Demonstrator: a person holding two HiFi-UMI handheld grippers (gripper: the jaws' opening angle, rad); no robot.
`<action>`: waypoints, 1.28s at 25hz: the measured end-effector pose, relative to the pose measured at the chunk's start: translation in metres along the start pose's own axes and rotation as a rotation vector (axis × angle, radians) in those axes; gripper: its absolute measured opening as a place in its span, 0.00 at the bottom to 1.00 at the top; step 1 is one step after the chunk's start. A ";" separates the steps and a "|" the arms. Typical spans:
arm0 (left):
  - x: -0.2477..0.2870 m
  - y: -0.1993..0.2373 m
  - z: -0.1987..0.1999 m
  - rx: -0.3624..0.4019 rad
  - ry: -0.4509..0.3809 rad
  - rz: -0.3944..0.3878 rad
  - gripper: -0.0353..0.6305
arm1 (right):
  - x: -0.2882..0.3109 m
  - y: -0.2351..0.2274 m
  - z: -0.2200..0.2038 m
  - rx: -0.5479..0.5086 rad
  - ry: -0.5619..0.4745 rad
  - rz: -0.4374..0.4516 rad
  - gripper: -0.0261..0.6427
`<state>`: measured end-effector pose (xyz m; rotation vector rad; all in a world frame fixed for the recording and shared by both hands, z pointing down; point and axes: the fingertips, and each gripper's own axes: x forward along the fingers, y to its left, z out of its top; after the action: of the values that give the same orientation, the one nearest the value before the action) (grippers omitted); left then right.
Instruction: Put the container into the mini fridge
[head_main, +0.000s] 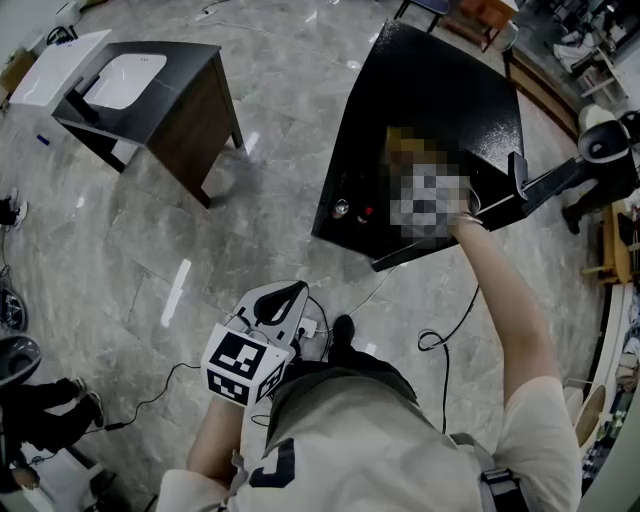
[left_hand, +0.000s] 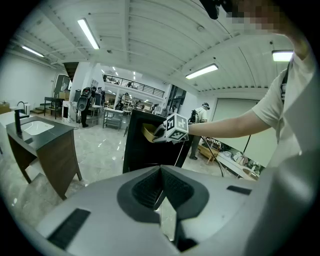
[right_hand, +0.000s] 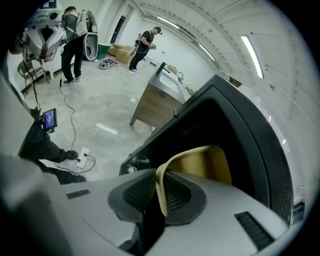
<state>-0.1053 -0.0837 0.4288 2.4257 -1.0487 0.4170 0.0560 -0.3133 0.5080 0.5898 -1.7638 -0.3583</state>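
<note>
The black mini fridge (head_main: 430, 90) stands on the floor ahead, seen from above in the head view. My right arm reaches out to it; a mosaic patch hides the right gripper there. In the right gripper view the right gripper (right_hand: 161, 192) is shut on the rim of a tan container (right_hand: 205, 162), which sits in front of the fridge's dark interior (right_hand: 240, 135). The left gripper view shows the same container (left_hand: 145, 132) held at the fridge's (left_hand: 137, 150) open front. My left gripper (head_main: 285, 300) hangs close to my body, its jaws (left_hand: 160, 192) shut with nothing between them.
A dark wooden sink cabinet (head_main: 150, 90) stands left of the fridge. Cables (head_main: 440, 340) and a power strip (right_hand: 81, 152) lie on the floor near my feet. A black stand (head_main: 560, 185) is at the fridge's right. People (right_hand: 145, 42) stand far off.
</note>
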 end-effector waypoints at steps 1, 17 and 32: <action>0.001 0.001 0.001 -0.001 0.000 0.000 0.14 | 0.002 -0.003 0.000 -0.008 0.003 -0.012 0.09; 0.014 0.000 -0.006 -0.028 0.027 -0.013 0.14 | 0.021 -0.034 -0.007 -0.043 -0.023 -0.172 0.18; 0.021 0.005 -0.011 -0.043 0.048 -0.004 0.14 | 0.018 -0.061 -0.003 -0.020 -0.076 -0.396 0.19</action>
<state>-0.0958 -0.0932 0.4492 2.3679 -1.0215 0.4439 0.0683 -0.3730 0.4912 0.9237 -1.7082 -0.6774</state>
